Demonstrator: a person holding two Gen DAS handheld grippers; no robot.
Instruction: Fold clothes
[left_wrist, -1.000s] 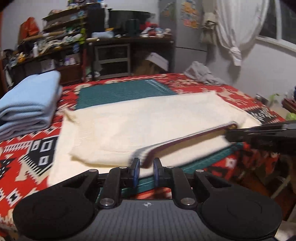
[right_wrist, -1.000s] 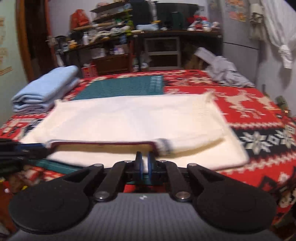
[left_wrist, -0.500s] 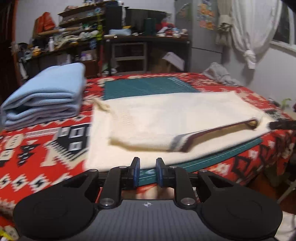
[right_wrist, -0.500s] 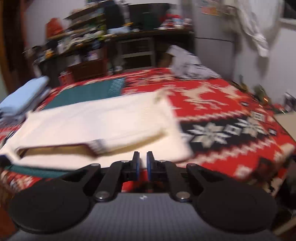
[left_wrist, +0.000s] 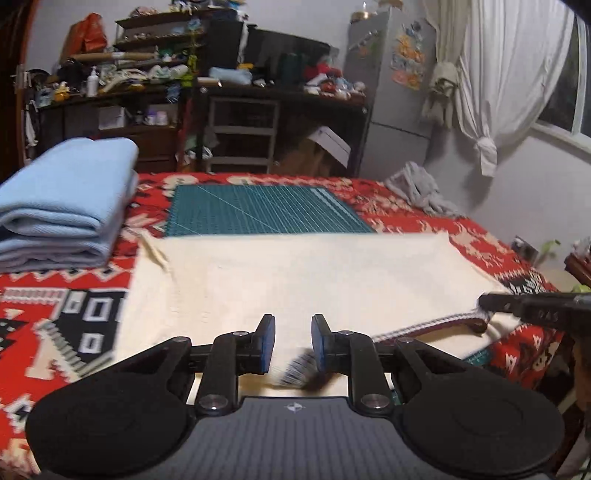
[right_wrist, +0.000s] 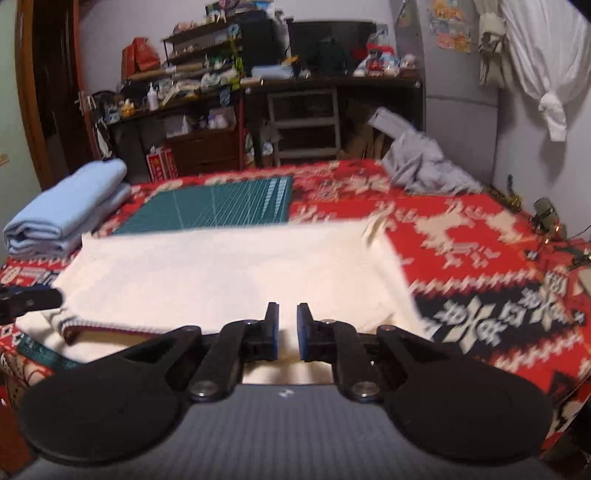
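Slack is your risk: both your left gripper (left_wrist: 292, 343) and right gripper (right_wrist: 287, 331) hang parted and empty just before the cream sweater (left_wrist: 295, 280) lying doubled beside the green mat (left_wrist: 258, 210), so its loose striped hem (left_wrist: 424, 326) could slide askew.

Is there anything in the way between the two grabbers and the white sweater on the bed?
Nothing visible. The cream sweater lies directly ahead of the left hand-held gripper and the right hand-held gripper, both open. The blue folded pile and the grey garment sit off to the sides.
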